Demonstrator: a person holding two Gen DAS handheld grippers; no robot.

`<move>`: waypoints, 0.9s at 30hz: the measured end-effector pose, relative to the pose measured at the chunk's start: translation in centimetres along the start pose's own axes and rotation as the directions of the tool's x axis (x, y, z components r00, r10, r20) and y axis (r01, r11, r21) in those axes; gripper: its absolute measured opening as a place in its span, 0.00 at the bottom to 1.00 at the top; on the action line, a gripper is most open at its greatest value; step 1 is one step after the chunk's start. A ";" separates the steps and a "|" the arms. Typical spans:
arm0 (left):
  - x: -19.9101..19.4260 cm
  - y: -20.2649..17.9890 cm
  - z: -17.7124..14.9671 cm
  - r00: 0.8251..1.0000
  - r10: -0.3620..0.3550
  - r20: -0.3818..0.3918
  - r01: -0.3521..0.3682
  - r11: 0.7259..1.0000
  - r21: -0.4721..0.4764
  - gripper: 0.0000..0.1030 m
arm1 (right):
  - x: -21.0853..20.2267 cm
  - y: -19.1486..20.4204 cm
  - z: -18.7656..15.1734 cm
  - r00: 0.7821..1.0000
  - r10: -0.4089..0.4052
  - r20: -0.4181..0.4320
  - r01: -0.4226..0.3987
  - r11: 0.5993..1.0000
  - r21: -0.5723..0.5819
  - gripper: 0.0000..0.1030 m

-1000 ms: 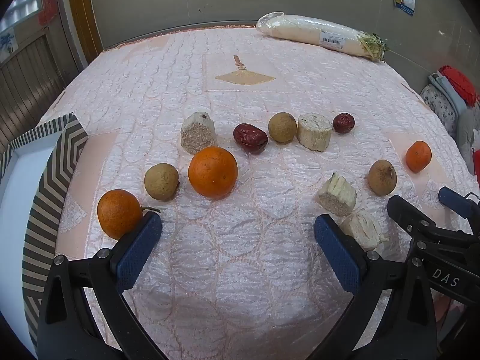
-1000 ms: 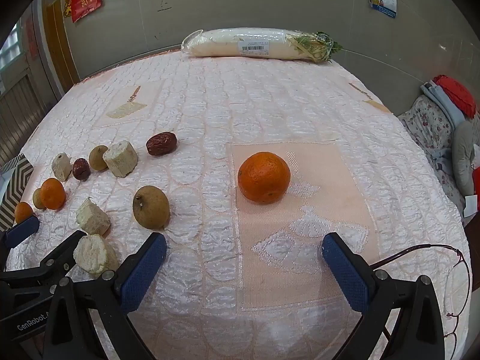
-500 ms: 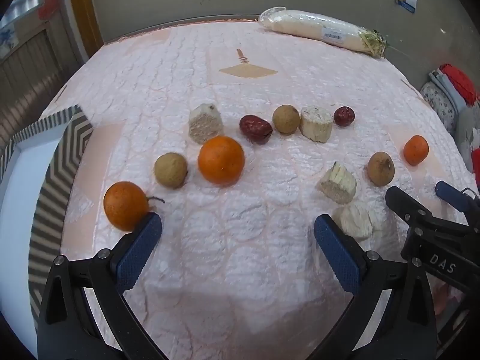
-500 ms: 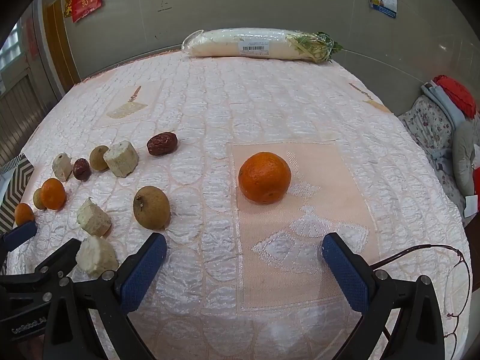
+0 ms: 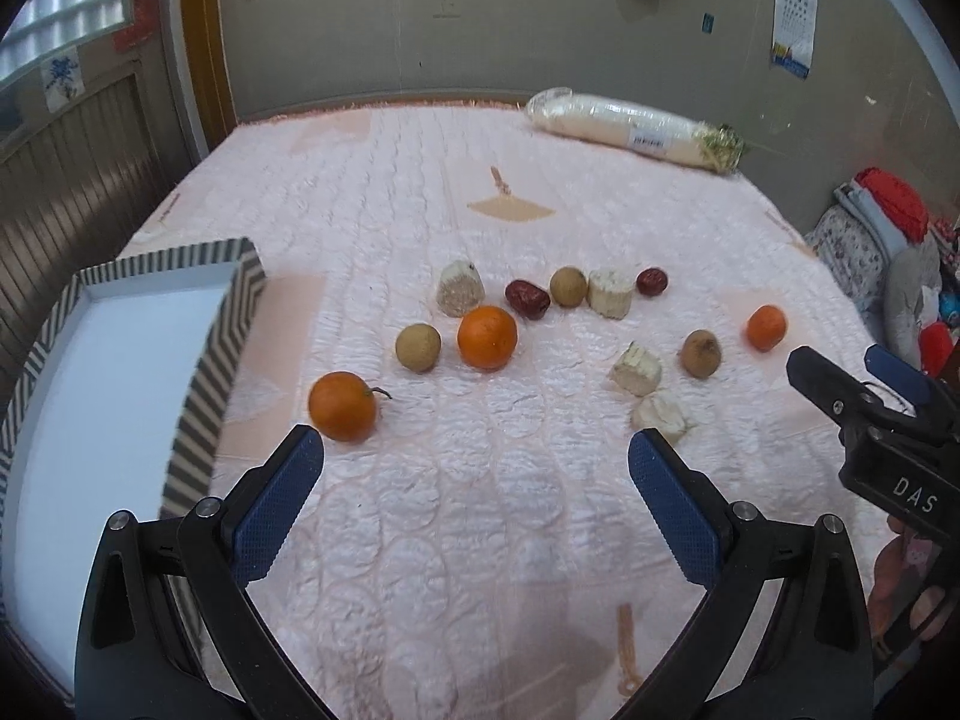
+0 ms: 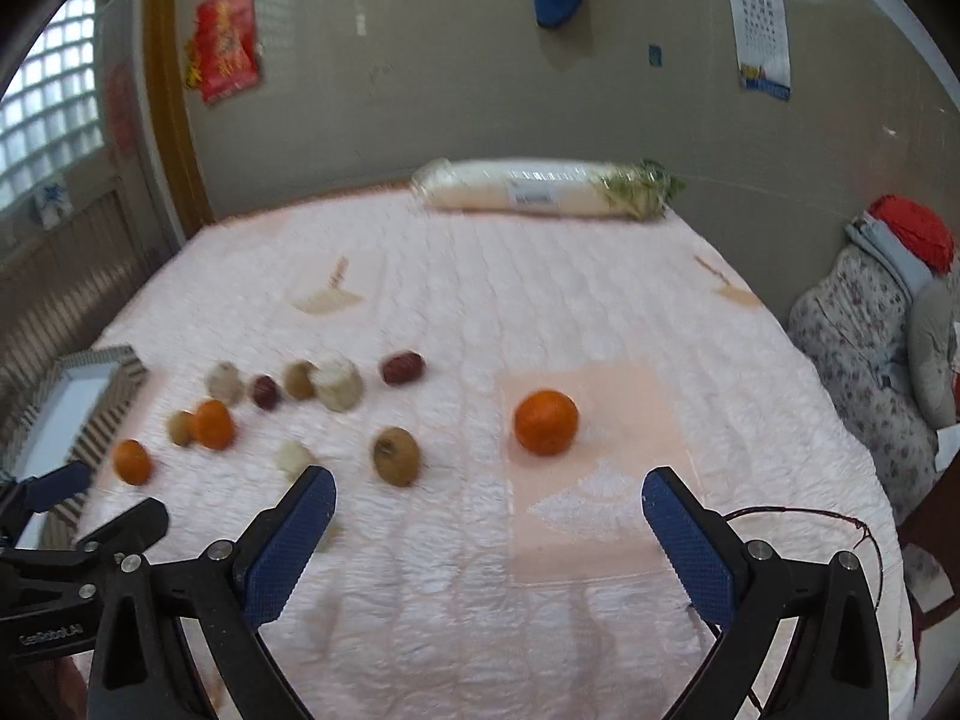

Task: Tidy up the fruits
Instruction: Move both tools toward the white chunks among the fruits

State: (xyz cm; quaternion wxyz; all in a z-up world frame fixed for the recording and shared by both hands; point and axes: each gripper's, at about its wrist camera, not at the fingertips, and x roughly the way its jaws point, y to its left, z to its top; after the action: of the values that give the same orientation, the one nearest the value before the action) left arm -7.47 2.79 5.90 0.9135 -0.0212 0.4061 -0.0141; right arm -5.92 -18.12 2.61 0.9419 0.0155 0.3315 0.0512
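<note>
Pink quilt (image 5: 456,540), striped tray (image 5: 222,324) clearest left view, lone orange (image 6: 546,423) nearest right view

L claw (image 5: 474,495): black, blue textured pads | R claw (image 6: 489,519): same, silver screws, "DAS" mark

Ahead of your left gripper (image 5: 474,495) the quilted cloth (image 5: 480,540) lies bare up to the stemmed orange (image 5: 342,407) just off its left finger and a pale chunk (image 5: 659,415) off its right. The striped tray (image 5: 204,360) walls your left side. Your right gripper (image 6: 489,534), jaws wide apart, has bare cloth up to the lone orange (image 6: 546,422); a brown fruit (image 6: 396,456) sits near its left finger.
</note>
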 end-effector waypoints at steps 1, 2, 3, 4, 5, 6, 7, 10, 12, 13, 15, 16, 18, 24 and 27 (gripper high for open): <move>-0.1 0.0 0.2 1.000 -0.003 0.002 0.003 1.000 -0.002 1.00 | -0.6 0.3 0.0 1.000 0.006 0.010 -0.006 1.000 -0.003 0.99; -0.4 0.0 0.3 1.000 -0.005 0.007 0.005 1.000 -0.005 1.00 | -1.0 0.5 0.0 1.000 0.008 0.017 -0.008 1.000 -0.005 0.99; -0.9 0.0 0.3 1.000 -0.006 0.016 0.006 1.000 -0.008 1.00 | -1.3 0.7 0.0 1.000 0.012 0.024 -0.012 1.000 -0.010 0.99; -1.4 0.0 0.3 1.000 -0.006 0.025 0.006 1.000 -0.010 1.00 | -1.7 1.1 0.0 0.999 0.021 0.031 -0.021 1.000 -0.016 0.99; -1.6 -0.2 0.4 1.000 -0.006 0.031 0.006 1.000 -0.009 1.00 | -2.0 1.3 -0.1 0.999 0.026 0.035 -0.026 1.000 -0.016 0.99; -1.9 -0.3 0.5 0.999 -0.007 0.036 0.007 1.000 -0.009 1.00 | -2.4 1.5 -0.3 0.999 0.034 0.042 -0.033 0.999 -0.017 0.99; -2.1 -0.4 0.6 0.999 -0.009 0.040 0.010 1.000 -0.009 1.00 | -2.6 1.8 -0.3 0.998 0.041 0.049 -0.040 0.999 -0.018 0.99; -2.6 -0.6 0.7 0.999 -0.026 0.038 0.027 1.000 -0.009 1.00 | -3.4 2.0 -0.5 0.996 0.062 0.067 -0.061 0.998 -0.025 0.99; -2.8 -0.9 0.6 0.999 -0.031 0.035 0.031 0.999 -0.010 1.00 | -3.7 2.1 -0.6 0.995 0.067 0.073 -0.065 0.997 -0.035 0.99; -2.7 -1.1 0.7 0.999 -0.037 0.030 0.037 0.999 -0.012 1.00 | -3.9 2.0 -0.6 0.995 0.060 0.078 -0.057 0.998 -0.040 0.99; -2.5 -1.5 0.7 0.999 -0.044 0.017 0.044 0.999 -0.011 1.00 | -4.3 1.6 -0.6 0.994 0.060 0.091 -0.056 0.997 -0.043 0.99; -2.3 -1.7 0.6 0.999 -0.044 0.014 0.044 0.999 -0.009 1.00 | -4.4 1.3 -0.7 0.993 0.063 0.096 -0.059 0.997 -0.042 0.99; -2.1 -2.1 0.5 0.999 -0.044 0.010 0.044 0.999 0.000 1.00 | -4.6 0.7 -0.7 0.994 0.060 0.095 -0.057 0.998 -0.037 0.99; -1.6 -2.9 0.2 1.000 -0.023 0.010 0.023 1.000 0.013 1.00 | -4.5 -0.6 -0.7 0.995 0.041 0.096 -0.039 0.999 -0.021 0.99; -1.5 -2.9 0.1 1.000 -0.008 0.019 0.008 1.000 0.017 1.00 | -4.5 -0.7 -0.7 0.994 0.041 0.099 -0.039 0.999 -0.018 0.99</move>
State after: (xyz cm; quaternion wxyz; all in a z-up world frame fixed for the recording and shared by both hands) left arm -8.44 -0.03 7.28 0.9174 -0.0151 0.3972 -0.0209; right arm -9.78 -19.33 4.85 0.9562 0.0173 0.2833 0.0719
